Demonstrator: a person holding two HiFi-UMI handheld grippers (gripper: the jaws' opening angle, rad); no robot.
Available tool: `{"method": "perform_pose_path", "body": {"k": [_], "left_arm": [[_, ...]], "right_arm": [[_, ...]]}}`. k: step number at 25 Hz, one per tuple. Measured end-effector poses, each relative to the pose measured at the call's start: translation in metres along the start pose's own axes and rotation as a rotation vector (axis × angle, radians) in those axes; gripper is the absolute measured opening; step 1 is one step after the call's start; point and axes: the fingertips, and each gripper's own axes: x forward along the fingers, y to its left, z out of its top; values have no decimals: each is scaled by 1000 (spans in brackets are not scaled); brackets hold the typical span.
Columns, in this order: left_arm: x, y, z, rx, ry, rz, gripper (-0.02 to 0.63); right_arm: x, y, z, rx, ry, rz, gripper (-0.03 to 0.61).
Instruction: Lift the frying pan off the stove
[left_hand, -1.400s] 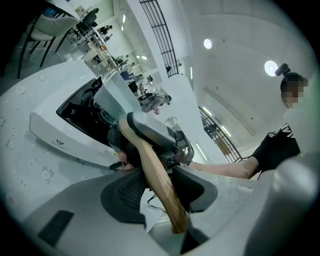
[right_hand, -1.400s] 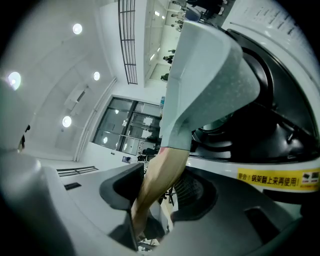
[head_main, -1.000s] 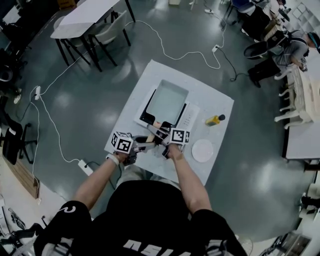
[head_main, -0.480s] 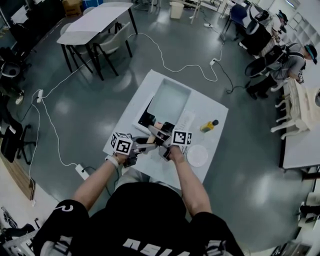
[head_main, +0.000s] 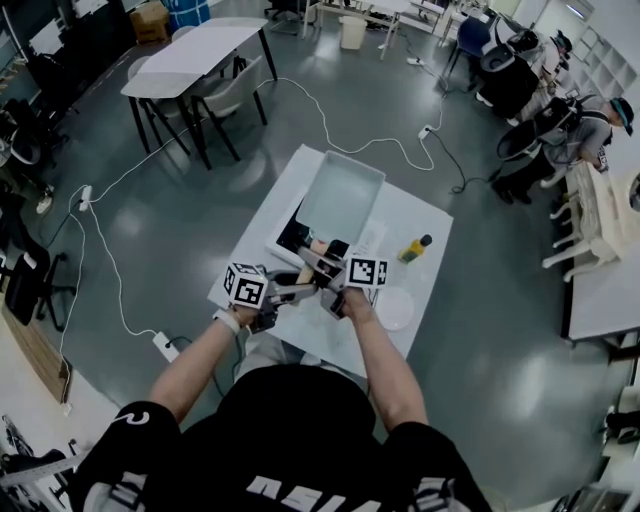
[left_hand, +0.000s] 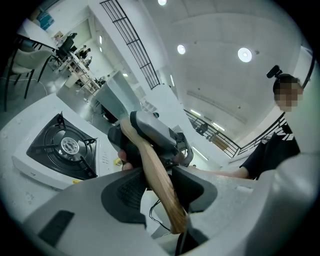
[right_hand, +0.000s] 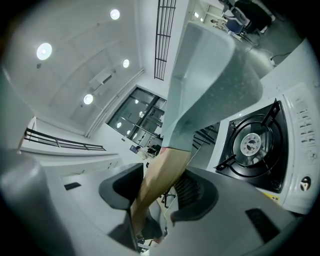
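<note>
frying pan (head_main: 341, 198): rectangular, pale grey-green, deep straight walls, tan wooden handle (left_hand: 156, 175). it sits in the air, tilted, over the white table (head_main: 405, 218) and above the single-burner gas stove (right_hand: 252, 145), whose black grate shows uncovered. left gripper (left_hand: 159, 189): jaws part-way spread, pads pinching the handle near its free end. right gripper (right_hand: 156, 192): jaws likewise part open and clamped on the same handle, nearer the pan body. head view alone shows the pan's flat inner floor, plus a yellow bottle (head_main: 413, 247) and a white plate (head_main: 392, 308) on the table right of the stove. right gripper view alone shows the pan's speckled underside. left gripper view shows the right gripper closed round the handle just ahead.
</note>
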Motion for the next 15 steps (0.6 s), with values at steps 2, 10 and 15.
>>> {"method": "perform_pose_path", "body": {"k": [2,10,15], "left_arm": [[1,-3,-3,8,0,5,160],[8,-15,-8,15,-1,7,160],[11,-20,-12,20,-10,14,160]], "right_arm": [[-3,4,-2,-13,-2,10,178],[-17,7,-5,-32,-4,-2,178],[-19,13,-8,-41,6,17,178]]}}
